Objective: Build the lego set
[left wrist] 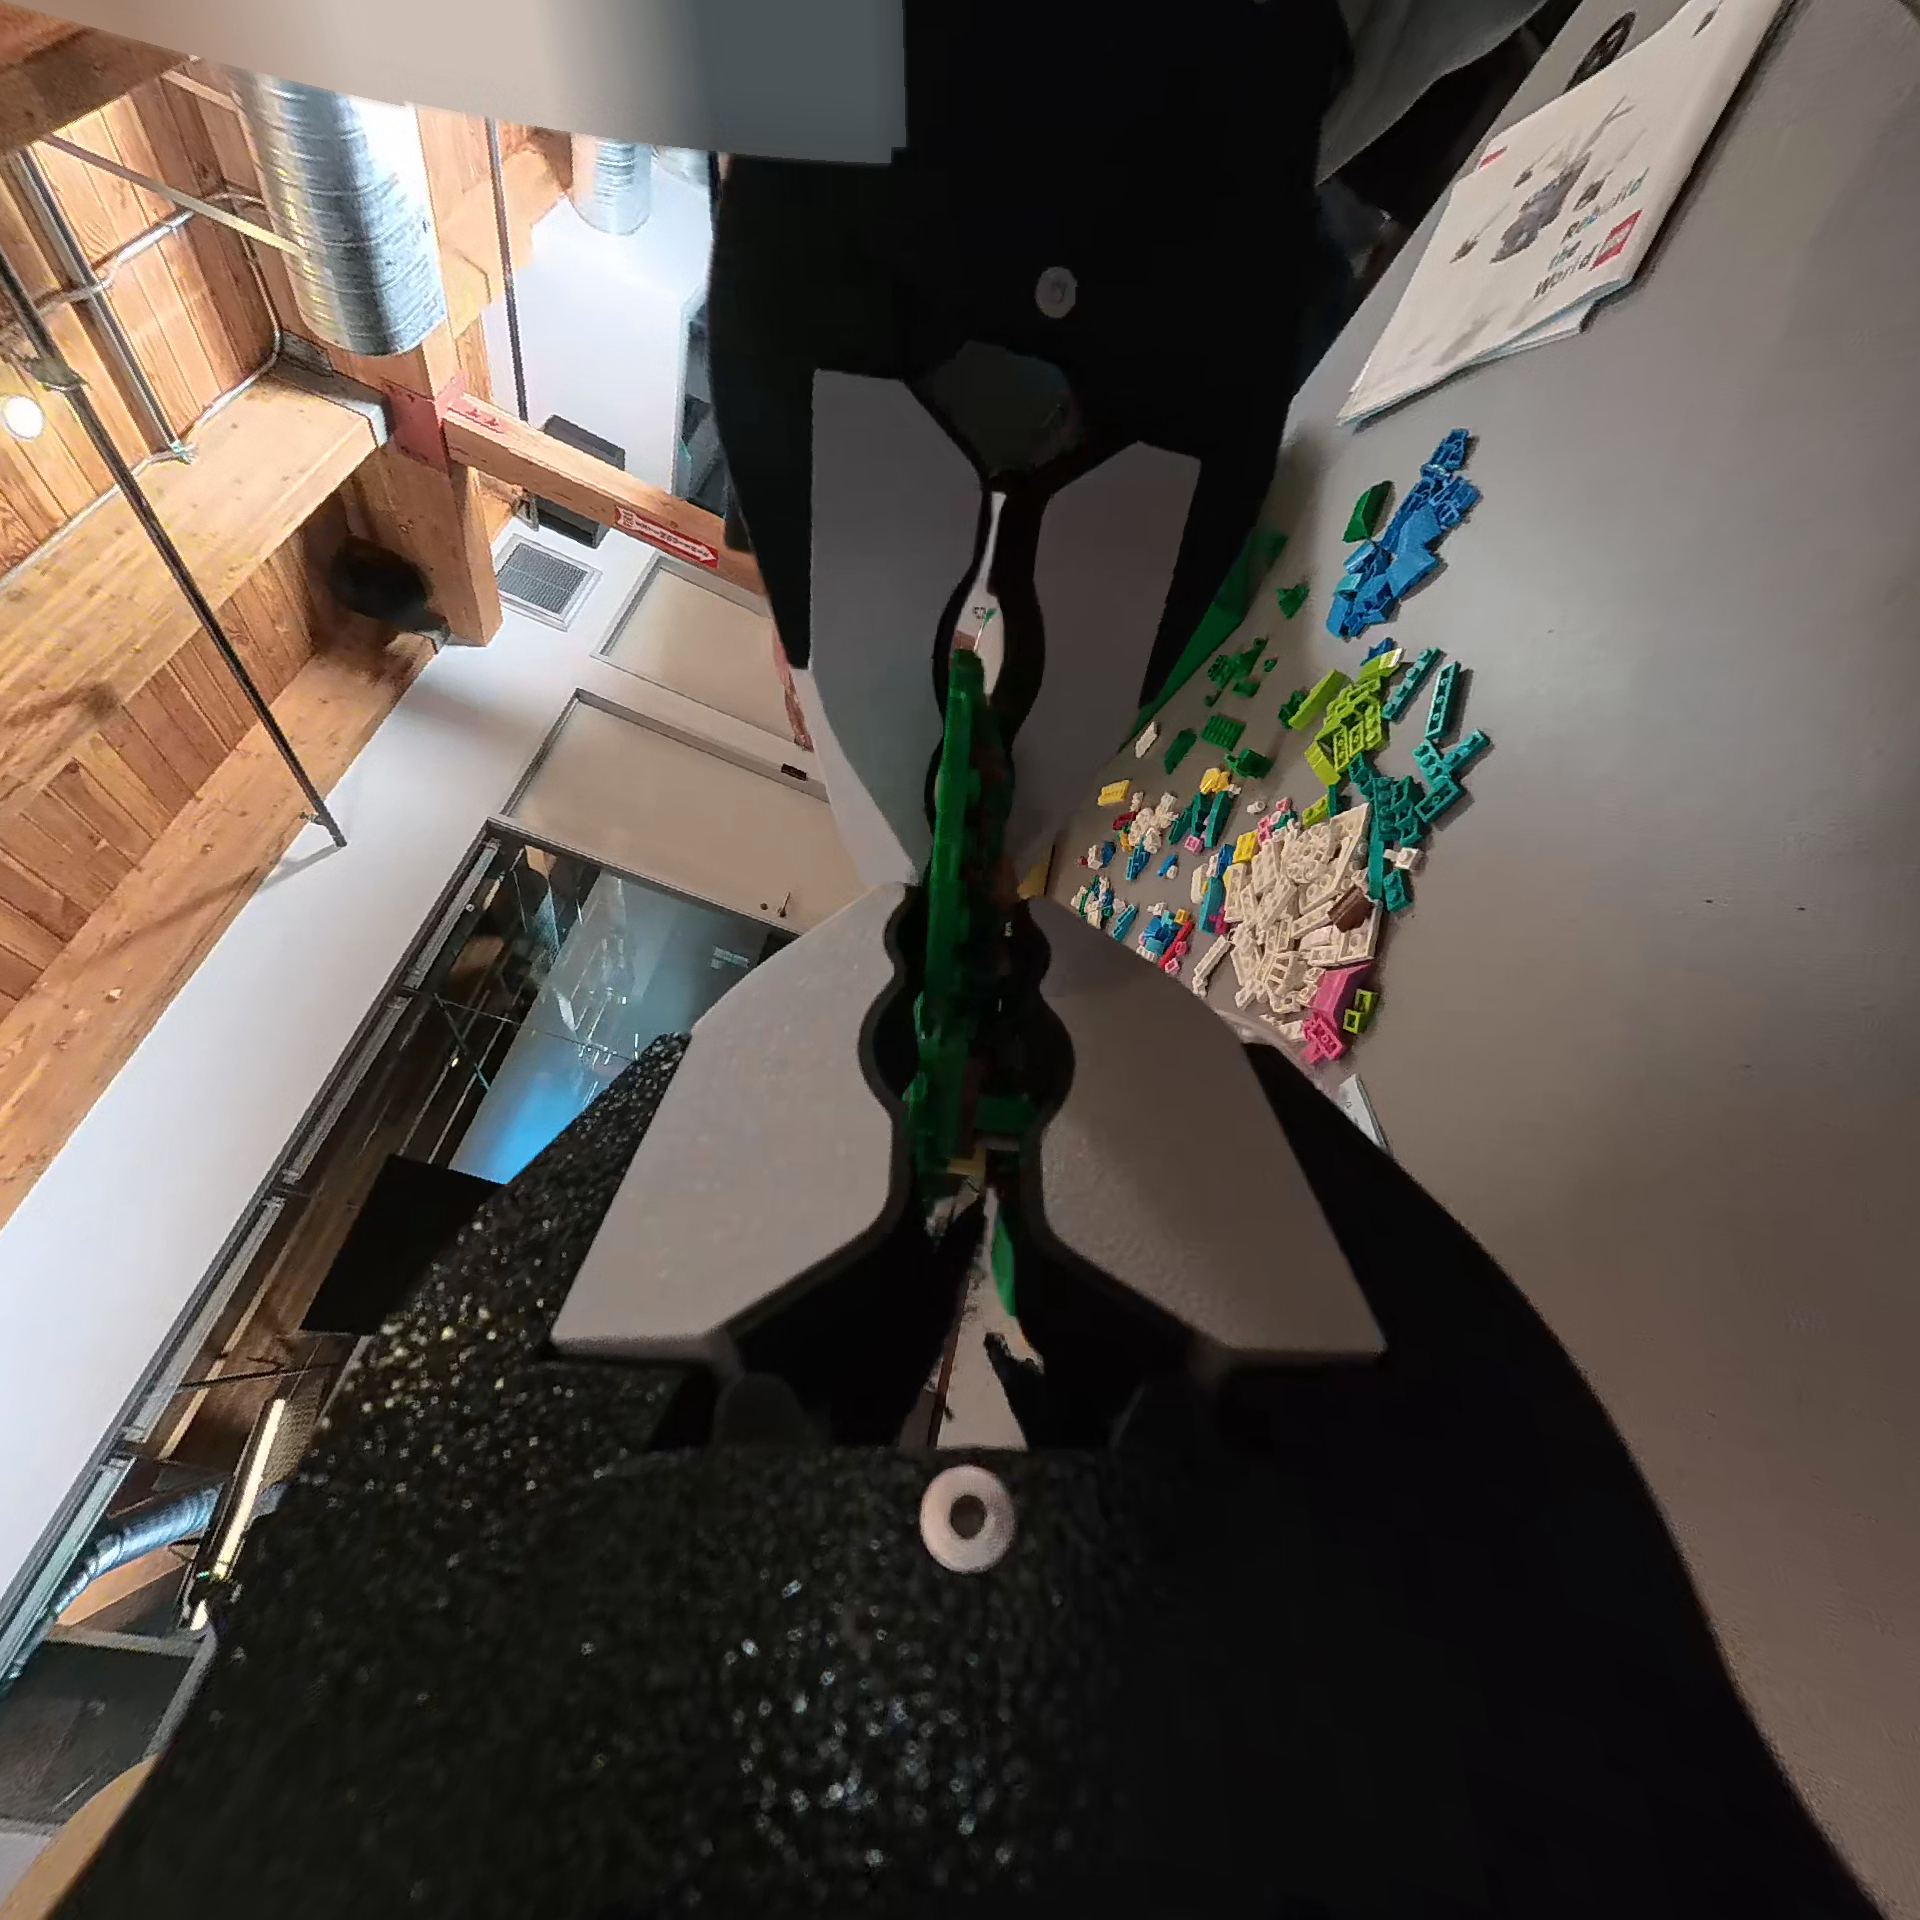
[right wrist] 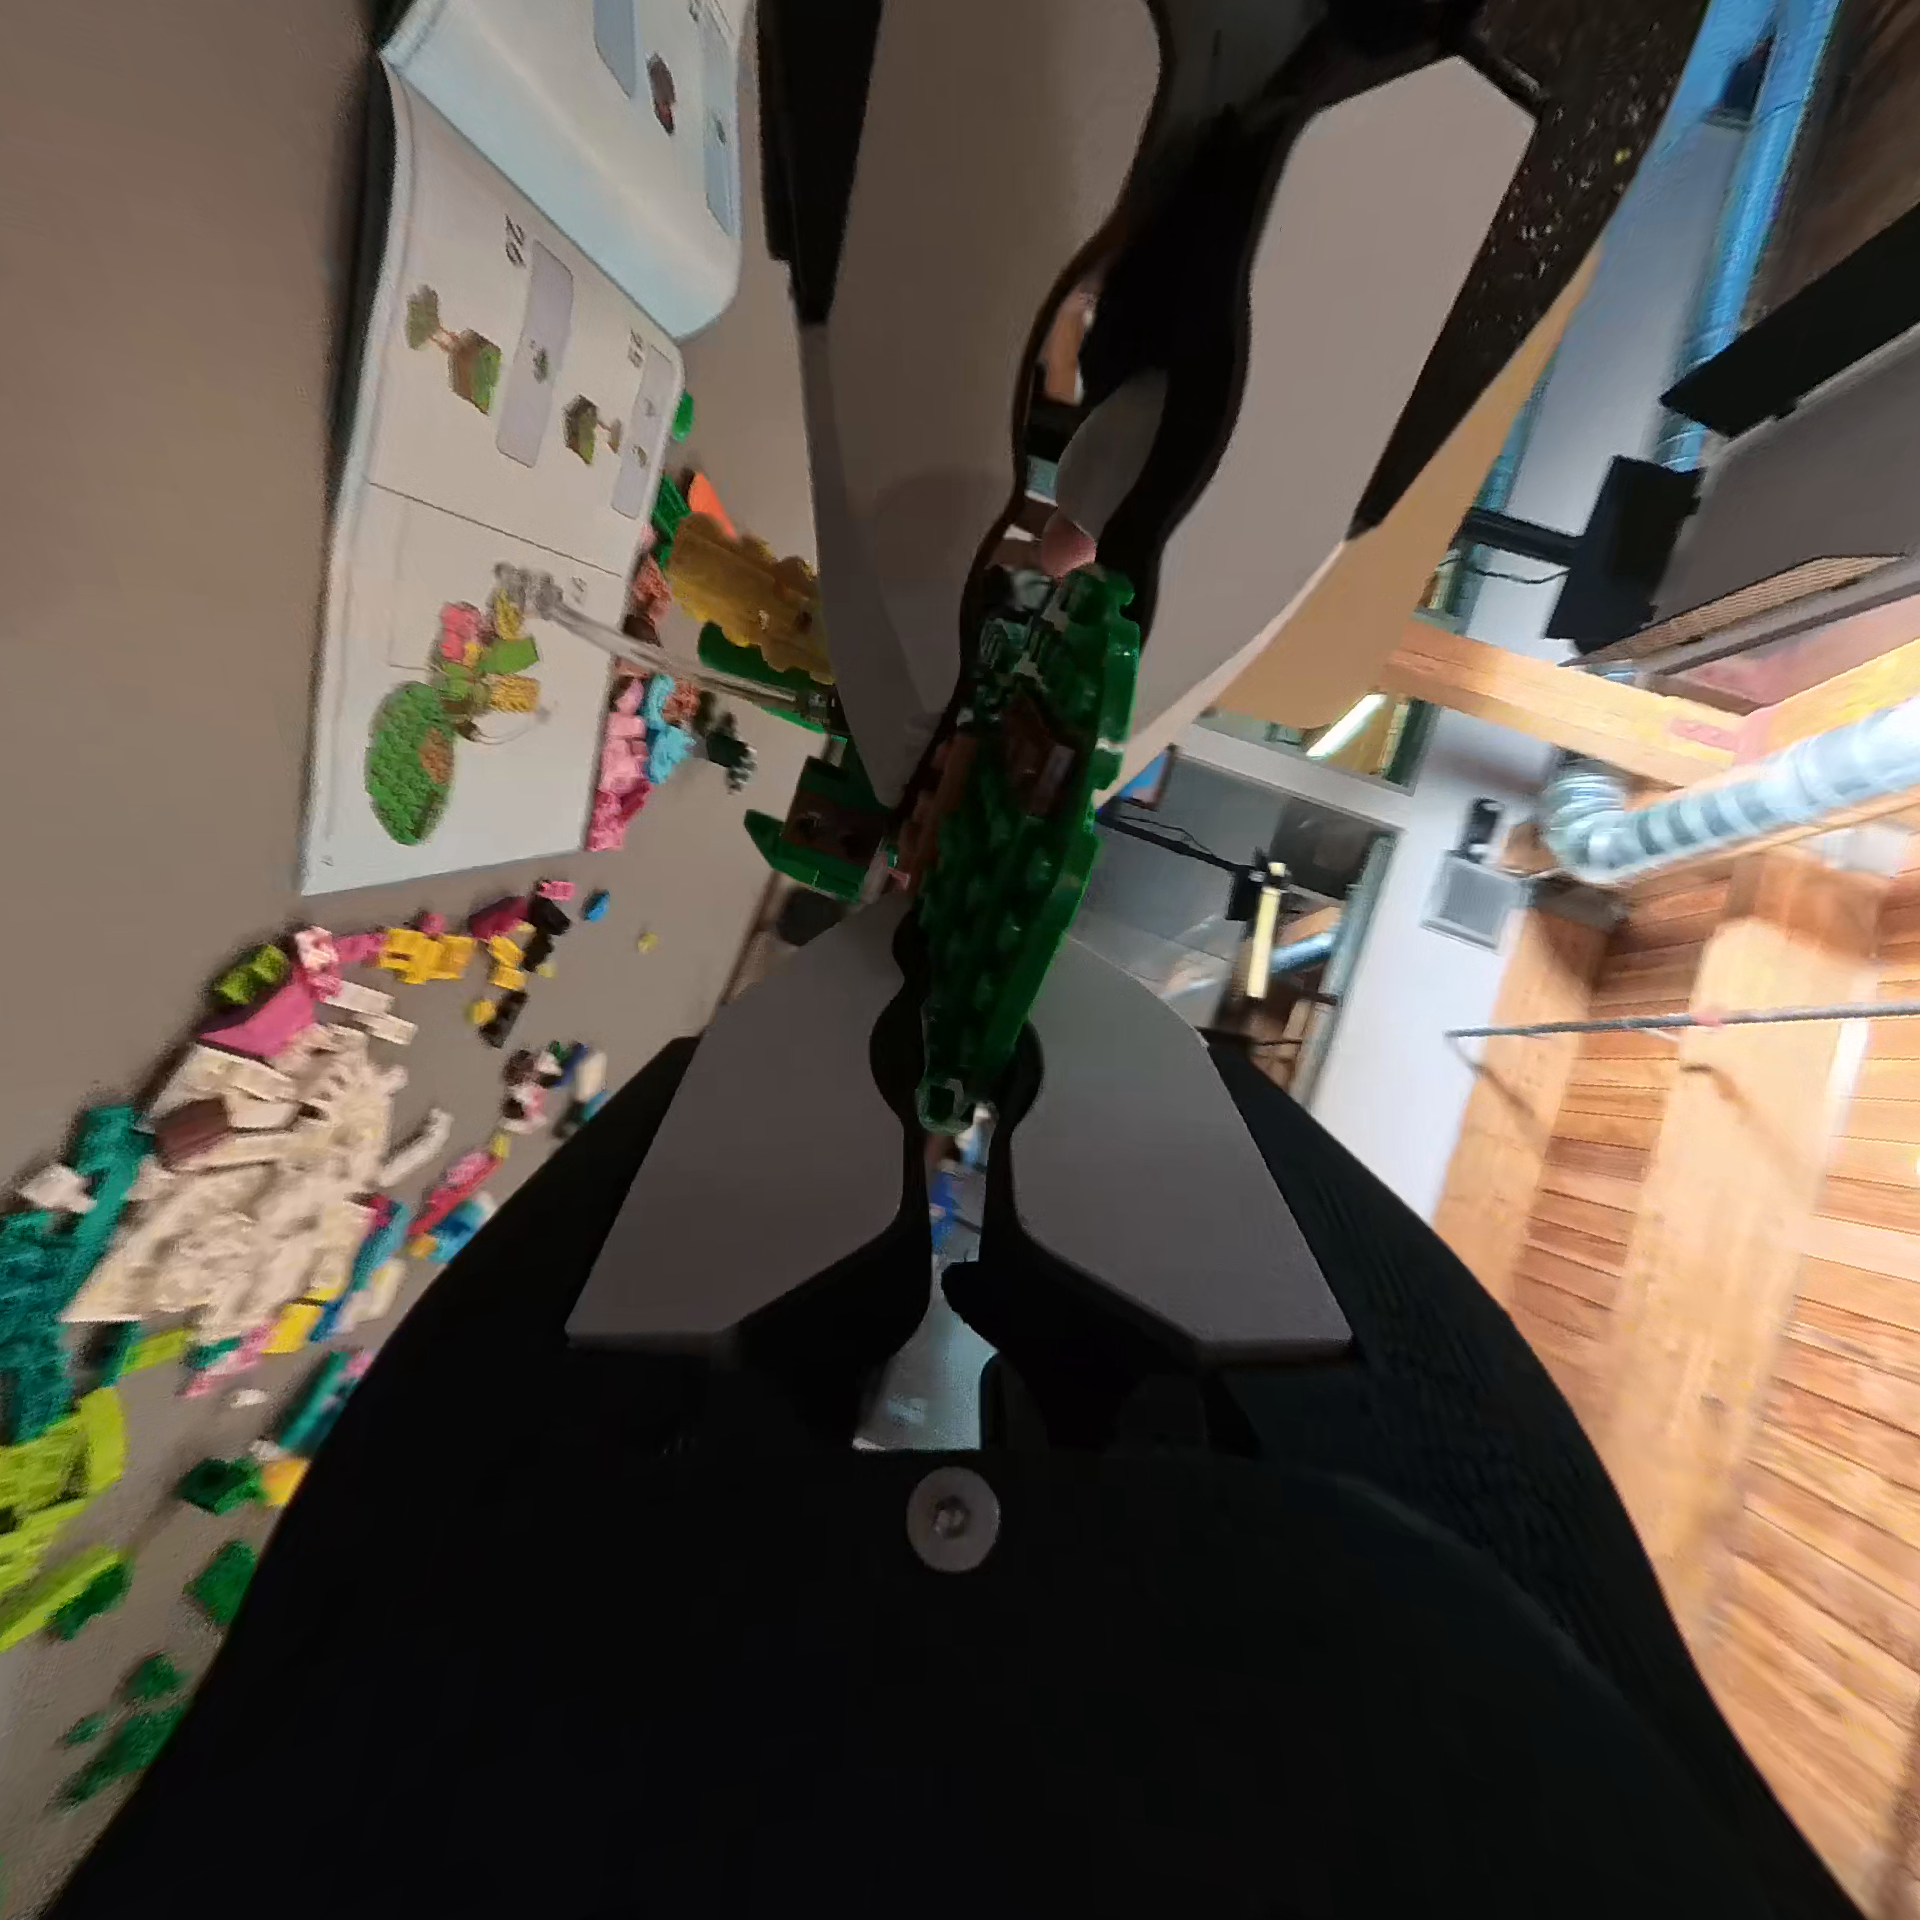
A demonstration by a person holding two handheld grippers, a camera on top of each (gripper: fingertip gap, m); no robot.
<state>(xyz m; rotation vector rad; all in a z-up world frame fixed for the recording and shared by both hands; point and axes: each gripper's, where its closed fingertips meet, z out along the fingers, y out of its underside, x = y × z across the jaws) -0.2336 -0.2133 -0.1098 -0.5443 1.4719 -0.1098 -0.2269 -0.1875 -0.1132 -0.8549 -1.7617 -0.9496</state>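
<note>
A green brick plate with brown bricks on it (left wrist: pixel 961 831) is held in the air, edge-on, between my two grippers, which face each other. My left gripper (left wrist: pixel 966 920) comes from the bottom of the left wrist view and is shut on the plate's near end. My right gripper (left wrist: pixel 977 790) comes from the top of that view and is shut on the far end. In the right wrist view the same plate (right wrist: pixel 1023 862) sits in my right gripper (right wrist: pixel 987 951), with the left gripper (right wrist: pixel 1008 758) clamped on it from above. A small green and brown block (right wrist: pixel 826 831) sticks out of the plate's side.
The grey table (left wrist: pixel 1662 935) holds sorted piles of loose bricks: white (left wrist: pixel 1299 925), blue (left wrist: pixel 1403 551), lime (left wrist: pixel 1345 717), teal (left wrist: pixel 1423 790). A closed booklet (left wrist: pixel 1538 208) lies at the far corner. An open instruction booklet (right wrist: pixel 468 582) and a yellow and green build (right wrist: pixel 743 603) lie near it. Less than 4 cm separates the two grippers' tips.
</note>
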